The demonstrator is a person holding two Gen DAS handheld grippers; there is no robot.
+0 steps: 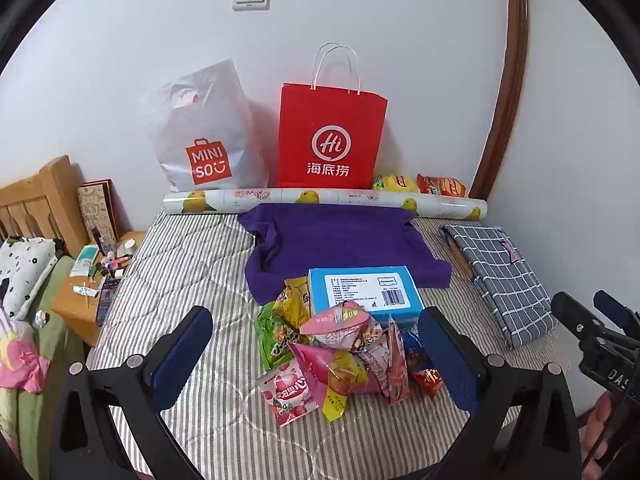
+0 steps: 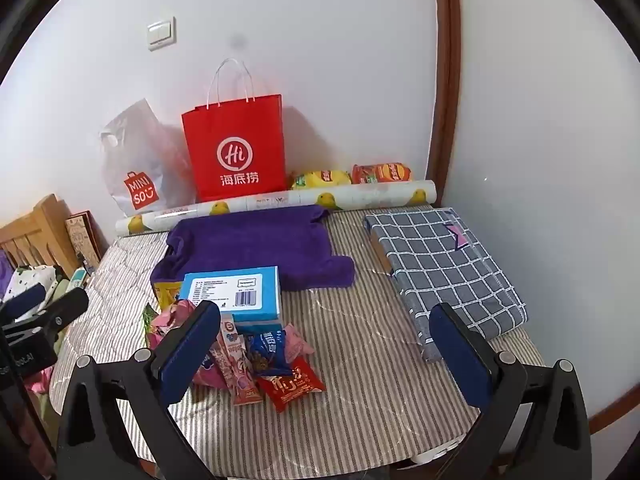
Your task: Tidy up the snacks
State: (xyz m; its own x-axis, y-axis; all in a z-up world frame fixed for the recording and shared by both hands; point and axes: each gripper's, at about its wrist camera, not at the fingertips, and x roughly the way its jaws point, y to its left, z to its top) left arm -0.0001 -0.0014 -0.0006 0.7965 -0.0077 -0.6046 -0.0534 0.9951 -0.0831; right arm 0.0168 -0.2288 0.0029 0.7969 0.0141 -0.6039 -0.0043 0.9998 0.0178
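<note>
A pile of snack packets (image 1: pixel 336 352) lies on the striped bed, with a blue box (image 1: pixel 364 292) on its far side. My left gripper (image 1: pixel 316 352) is open and empty, its jaws standing either side of the pile above it. In the right wrist view the pile (image 2: pixel 256 356) and the blue box (image 2: pixel 232 292) lie at the left. My right gripper (image 2: pixel 324 344) is open and empty, to the right of the pile above bare bedding. Two chip bags (image 2: pixel 352 176) lie by the wall.
A purple towel (image 1: pixel 340 240) lies behind the box. A red paper bag (image 1: pixel 332 136), a Miniso plastic bag (image 1: pixel 204 136) and a roll of patterned paper (image 1: pixel 324 200) stand along the wall. A folded checked cloth (image 2: pixel 444 268) lies at the right. A cluttered wooden nightstand (image 1: pixel 80 304) stands at the left.
</note>
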